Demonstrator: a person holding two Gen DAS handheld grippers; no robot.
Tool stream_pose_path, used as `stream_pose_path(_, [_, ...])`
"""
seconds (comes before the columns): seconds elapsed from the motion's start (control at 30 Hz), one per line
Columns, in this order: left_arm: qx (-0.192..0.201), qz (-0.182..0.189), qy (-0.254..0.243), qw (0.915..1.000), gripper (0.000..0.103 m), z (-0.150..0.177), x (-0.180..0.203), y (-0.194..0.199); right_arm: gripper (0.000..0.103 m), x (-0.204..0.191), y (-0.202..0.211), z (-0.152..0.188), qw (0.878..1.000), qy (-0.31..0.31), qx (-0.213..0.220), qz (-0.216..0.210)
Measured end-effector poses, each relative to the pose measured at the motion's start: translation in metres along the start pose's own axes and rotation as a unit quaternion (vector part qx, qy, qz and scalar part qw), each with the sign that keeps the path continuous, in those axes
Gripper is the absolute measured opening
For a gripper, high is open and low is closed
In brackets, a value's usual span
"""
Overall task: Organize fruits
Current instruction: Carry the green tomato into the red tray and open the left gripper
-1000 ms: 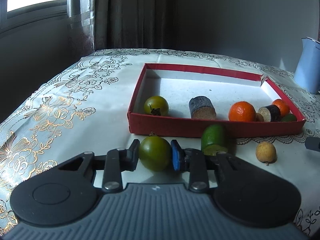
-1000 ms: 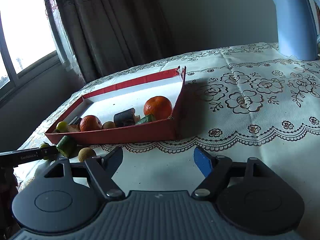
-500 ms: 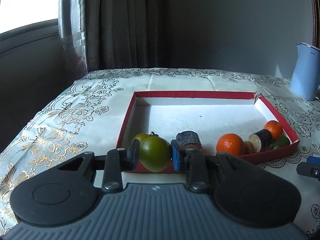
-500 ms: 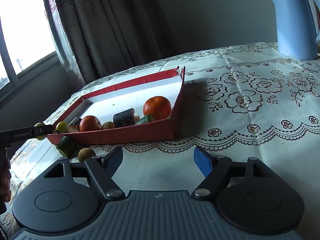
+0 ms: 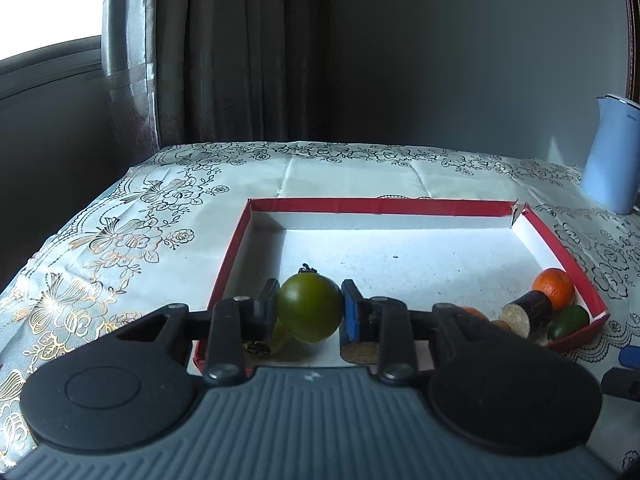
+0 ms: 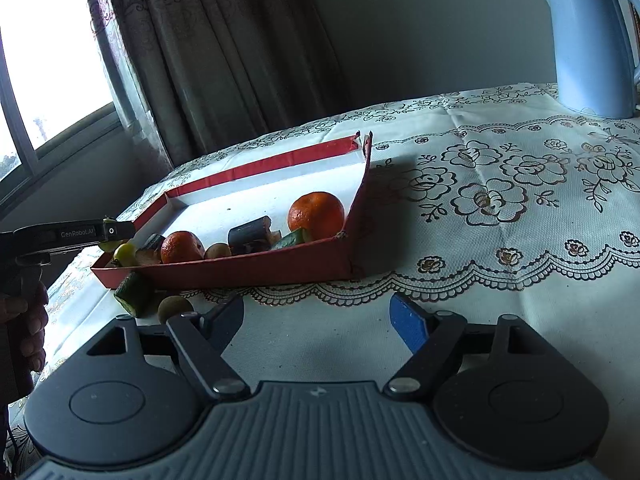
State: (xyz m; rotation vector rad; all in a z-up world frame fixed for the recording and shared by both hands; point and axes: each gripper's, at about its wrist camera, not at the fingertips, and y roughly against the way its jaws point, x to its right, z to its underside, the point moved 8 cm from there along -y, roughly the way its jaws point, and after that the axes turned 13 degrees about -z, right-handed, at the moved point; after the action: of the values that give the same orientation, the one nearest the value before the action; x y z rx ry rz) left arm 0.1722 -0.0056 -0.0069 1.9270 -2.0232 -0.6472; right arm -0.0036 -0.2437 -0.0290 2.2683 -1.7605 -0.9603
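White lace-patterned cloth (image 6: 500, 264) covers the worktop, which carries everything here. Biggest on it is the red tray (image 5: 380, 206), a shallow cardboard box with a white floor, lying across the middle of the worktop. A pale blue kettle (image 6: 588, 40) stands at the worktop's far right corner, well apart from the tray.

Over the tray's near left corner hangs the left tool (image 5: 310, 310), clenched on a green tomato (image 5: 310, 306): the black pad presses its left side and the blue pad its right, with the stem pointing up and away from the camera. The fruit sits clear of the tray floor, above a yellow-green fruit (image 5: 280, 334) lying in that corner. A cut sugarcane piece (image 5: 358, 348) lies on the tray floor just below the blue pad.

At the tray's near right corner sit an orange (image 5: 554, 288), a second dark sugarcane piece (image 5: 528, 318) and a green fruit (image 5: 568, 322), crowded together.

The right tool (image 6: 316, 316) hovers above bare cloth by the worktop's near edge, its jaws opening with nothing between them. Outside the tray's near wall, beside this tool's black finger, lie a green cucumber chunk (image 6: 132, 294) and a small brown longan (image 6: 174, 308), side by side on the cloth.
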Motion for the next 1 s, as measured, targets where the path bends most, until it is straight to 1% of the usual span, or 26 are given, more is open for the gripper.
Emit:
stream_pose_path(0.07, [-0.005, -0.004, -0.001, 1.0, 0.03, 0.003, 0.001, -0.004, 0.081, 0.0, 0.0, 0.0, 1.0, -0.001, 0.0, -0.001])
stream_pose_path(0.33, [0.004, -0.008, 0.0, 1.0, 0.03, 0.004, -0.002, -0.001, 0.082, 0.0, -0.001, -0.001, 1.0, -0.004, 0.001, -0.005])
stream_pose_path(0.4, [0.007, -0.01, 0.001, 0.9999, 0.041, 0.004, -0.004, 0.001, 0.083, 0.001, -0.001, -0.001, 1.0, -0.003, 0.0, -0.005])
stream_pose_path(0.43, [0.016, -0.018, 0.003, 0.9997, 0.055, 0.003, -0.006, 0.005, 0.083, 0.001, -0.001, -0.001, 1.0, -0.003, 0.0, -0.005])
stream_pose_path(0.47, [0.023, -0.022, 0.004, 0.9995, 0.067, 0.002, -0.007, 0.007, 0.083, 0.001, -0.001, -0.001, 1.0, -0.003, 0.0, -0.005])
stream_pose_path(0.5, [0.032, -0.023, 0.006, 0.9992, 0.072, 0.0, -0.008, 0.01, 0.083, 0.001, -0.001, -0.001, 1.0, -0.003, 0.0, -0.005])
stream_pose_path(0.53, [0.038, -0.022, 0.007, 0.999, 0.073, -0.002, -0.009, 0.014, 0.083, 0.001, -0.001, -0.001, 1.0, -0.003, 0.0, -0.005])
stream_pose_path(0.67, [0.045, -0.024, 0.013, 0.9986, 0.073, -0.006, -0.013, 0.023, 0.083, 0.001, 0.0, -0.001, 1.0, -0.006, 0.002, -0.008])
stream_pose_path(0.77, [0.05, -0.028, 0.026, 0.998, 0.074, -0.001, -0.027, 0.038, 0.083, 0.002, 0.0, -0.002, 1.0, -0.01, 0.003, -0.011])
stream_pose_path(0.8, [0.051, -0.033, 0.028, 0.9978, 0.075, 0.001, -0.032, 0.041, 0.083, 0.002, 0.0, -0.002, 1.0, -0.01, 0.003, -0.011])
stream_pose_path(0.87, [0.045, -0.057, 0.038, 0.9966, 0.081, 0.011, -0.052, 0.05, 0.083, 0.002, 0.0, -0.002, 1.0, -0.01, 0.004, -0.011])
stream_pose_path(0.93, [0.04, -0.07, 0.052, 0.9954, 0.085, 0.02, -0.067, 0.056, 0.083, 0.002, 0.0, -0.002, 1.0, -0.01, 0.003, -0.01])
stream_pose_path(1.0, [0.035, -0.081, 0.059, 0.9944, 0.086, 0.032, -0.084, 0.061, 0.083, 0.002, 0.001, -0.002, 1.0, -0.008, 0.005, -0.009])
